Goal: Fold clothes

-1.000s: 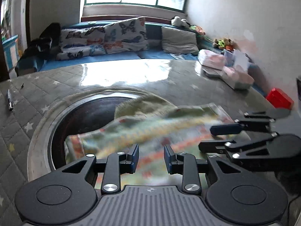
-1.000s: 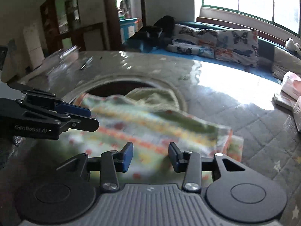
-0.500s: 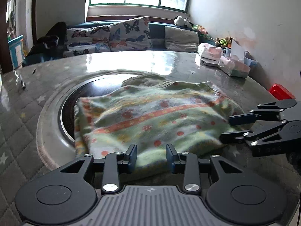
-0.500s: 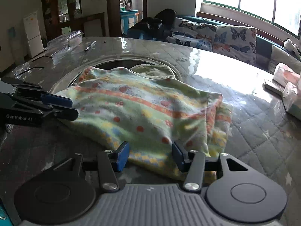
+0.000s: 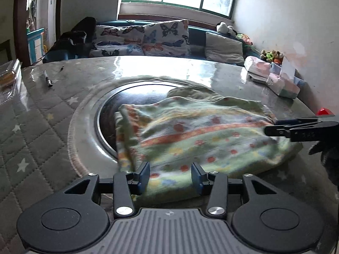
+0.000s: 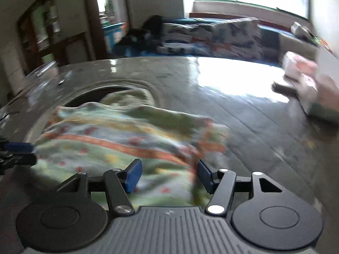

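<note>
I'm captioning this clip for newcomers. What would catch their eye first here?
The green fleece garment with orange stripes and red dots, folded, lying half over the round dark well in the quilted table. Then the two open grippers, left and right, at its near edge.

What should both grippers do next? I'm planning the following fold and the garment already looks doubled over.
Probably lower both grippers onto the near hem and close. The left gripper and right gripper are open, their pads straddling the near edge of the striped garment, which lies folded partly over the round recess in the table. Gripping there would allow another fold.
</note>
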Tool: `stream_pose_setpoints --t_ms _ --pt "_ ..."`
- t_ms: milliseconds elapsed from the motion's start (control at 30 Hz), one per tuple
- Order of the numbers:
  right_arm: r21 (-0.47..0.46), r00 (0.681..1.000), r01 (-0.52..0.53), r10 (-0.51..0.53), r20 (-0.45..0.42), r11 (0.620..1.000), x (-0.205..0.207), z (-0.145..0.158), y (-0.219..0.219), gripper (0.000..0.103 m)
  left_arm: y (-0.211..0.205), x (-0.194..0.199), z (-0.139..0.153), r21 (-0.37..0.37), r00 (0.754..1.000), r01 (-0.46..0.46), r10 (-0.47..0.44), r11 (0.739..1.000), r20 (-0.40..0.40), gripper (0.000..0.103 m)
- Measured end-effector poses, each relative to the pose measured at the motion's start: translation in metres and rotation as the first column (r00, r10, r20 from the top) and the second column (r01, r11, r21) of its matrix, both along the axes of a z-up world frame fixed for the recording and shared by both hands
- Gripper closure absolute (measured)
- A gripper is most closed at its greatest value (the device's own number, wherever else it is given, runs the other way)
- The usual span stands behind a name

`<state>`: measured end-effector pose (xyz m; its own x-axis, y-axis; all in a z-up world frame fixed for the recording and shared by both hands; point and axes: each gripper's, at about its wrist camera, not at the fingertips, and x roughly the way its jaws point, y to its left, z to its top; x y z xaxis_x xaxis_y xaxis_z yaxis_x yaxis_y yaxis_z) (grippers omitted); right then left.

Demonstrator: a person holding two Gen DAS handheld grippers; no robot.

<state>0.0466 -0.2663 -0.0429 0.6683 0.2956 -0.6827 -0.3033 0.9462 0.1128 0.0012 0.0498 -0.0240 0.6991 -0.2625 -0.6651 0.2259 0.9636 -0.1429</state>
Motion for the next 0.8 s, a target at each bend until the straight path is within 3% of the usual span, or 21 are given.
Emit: stream_pose_setpoints --t_ms 67,267,533,667,800 --pt "0.016 1.0 0.021 -0.021 0.013 1.0 -0.006 0.004 -0.008 0.044 0.001 0.0 0.001 -0.005 1.0 -0.004 0.004 1.0 -0.002 0.055" --pt "0.014 0.995 -0.056 0.055 0.078 0.998 -0.025 0.02 0.003 0.044 0.0 0.001 0.003 -0.001 1.0 -0.01 0.01 1.0 -0.002 0.055" --pt "0.076 0.997 -0.076 0.076 0.0 0.994 -0.023 0.004 0.002 0.048 0.011 -0.001 0.004 0.024 0.999 -0.041 0.042 0.999 -0.014 0.055" --pt "0.036 0.996 -0.084 0.083 0.036 0.996 -0.032 0.016 0.004 0.047 0.016 -0.002 0.008 0.023 0.999 -0.054 0.054 0.998 -0.003 0.055" --pt "0.042 0.993 -0.115 0.115 0.004 0.992 -0.035 0.01 0.009 0.043 0.015 0.001 0.012 0.01 0.999 -0.051 0.051 0.999 0.006 0.055"
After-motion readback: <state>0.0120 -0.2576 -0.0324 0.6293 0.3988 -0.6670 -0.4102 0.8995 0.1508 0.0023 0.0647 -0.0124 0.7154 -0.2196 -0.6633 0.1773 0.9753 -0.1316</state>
